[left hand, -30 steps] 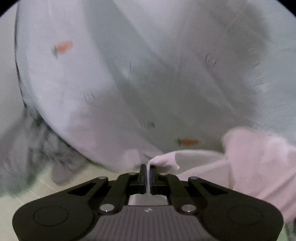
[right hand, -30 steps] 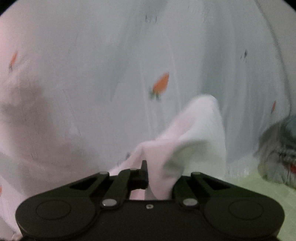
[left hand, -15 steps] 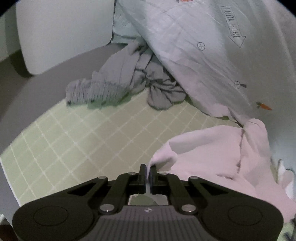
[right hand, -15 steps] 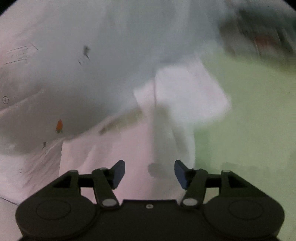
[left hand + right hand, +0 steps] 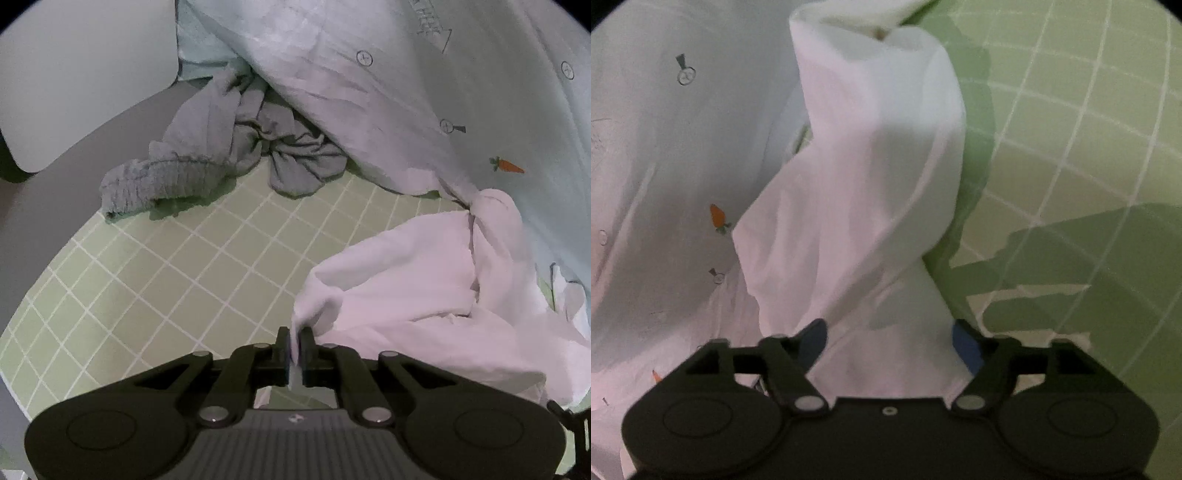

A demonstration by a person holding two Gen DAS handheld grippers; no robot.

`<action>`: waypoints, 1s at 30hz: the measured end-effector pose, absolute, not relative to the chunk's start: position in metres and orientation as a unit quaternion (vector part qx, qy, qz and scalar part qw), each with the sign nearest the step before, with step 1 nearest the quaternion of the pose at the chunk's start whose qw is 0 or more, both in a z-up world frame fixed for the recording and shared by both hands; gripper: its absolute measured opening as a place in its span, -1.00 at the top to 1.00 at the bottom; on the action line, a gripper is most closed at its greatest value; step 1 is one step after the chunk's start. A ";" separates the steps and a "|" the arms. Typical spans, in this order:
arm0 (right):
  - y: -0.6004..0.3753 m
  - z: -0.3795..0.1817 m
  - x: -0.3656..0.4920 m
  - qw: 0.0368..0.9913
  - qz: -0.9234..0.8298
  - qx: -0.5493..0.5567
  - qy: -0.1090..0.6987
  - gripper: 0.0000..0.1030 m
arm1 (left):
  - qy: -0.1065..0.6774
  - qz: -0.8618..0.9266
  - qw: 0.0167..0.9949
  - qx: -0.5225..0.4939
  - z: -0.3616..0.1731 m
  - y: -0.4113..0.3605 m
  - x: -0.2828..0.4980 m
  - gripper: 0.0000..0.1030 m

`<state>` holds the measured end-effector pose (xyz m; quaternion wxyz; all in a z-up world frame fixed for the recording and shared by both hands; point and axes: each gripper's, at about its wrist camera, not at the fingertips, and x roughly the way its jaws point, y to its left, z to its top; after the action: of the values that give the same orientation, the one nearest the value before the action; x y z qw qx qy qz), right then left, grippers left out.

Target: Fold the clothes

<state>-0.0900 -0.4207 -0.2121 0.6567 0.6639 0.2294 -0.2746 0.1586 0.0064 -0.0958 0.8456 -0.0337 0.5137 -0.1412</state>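
A pale green mat [image 5: 177, 280] printed with a white grid of squares carries everything. At its far edge lies a crumpled grey knitted garment [image 5: 221, 155] with a ribbed hem. Just right of that garment, a large pale blue-white quilt [image 5: 406, 110] with small carrot prints rests against it, partly covering it. Nearer than the quilt and touching it, a rumpled white cloth garment [image 5: 424, 280] lies on the mat.

open green grid mat [image 5: 177, 280] ahead; grey garment [image 5: 221, 155], printed sheet [image 5: 388, 92] block far edge.
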 end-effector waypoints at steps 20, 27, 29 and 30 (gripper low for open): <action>-0.442 -0.073 -0.086 0.844 -0.318 0.412 0.130 0.94 | 0.545 -0.213 0.807 -0.075 -0.103 -0.011 0.133 0.86; -0.426 0.021 -0.136 0.930 -0.326 0.162 0.054 0.93 | 0.524 -0.280 0.802 -0.061 -0.093 -0.052 0.095 0.73; -0.443 0.007 -0.140 0.919 -0.344 0.169 0.090 0.87 | 0.522 -0.271 0.808 -0.043 -0.094 -0.061 0.087 0.70; -0.457 -0.007 -0.140 0.906 -0.355 0.195 0.123 0.78 | 0.526 -0.257 0.810 -0.035 -0.097 -0.063 0.086 0.70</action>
<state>-0.1399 -0.4568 -0.0067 0.9060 0.1950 0.1234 -0.3548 0.0859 -0.0628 -0.0972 0.8102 -0.0352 0.5255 -0.2572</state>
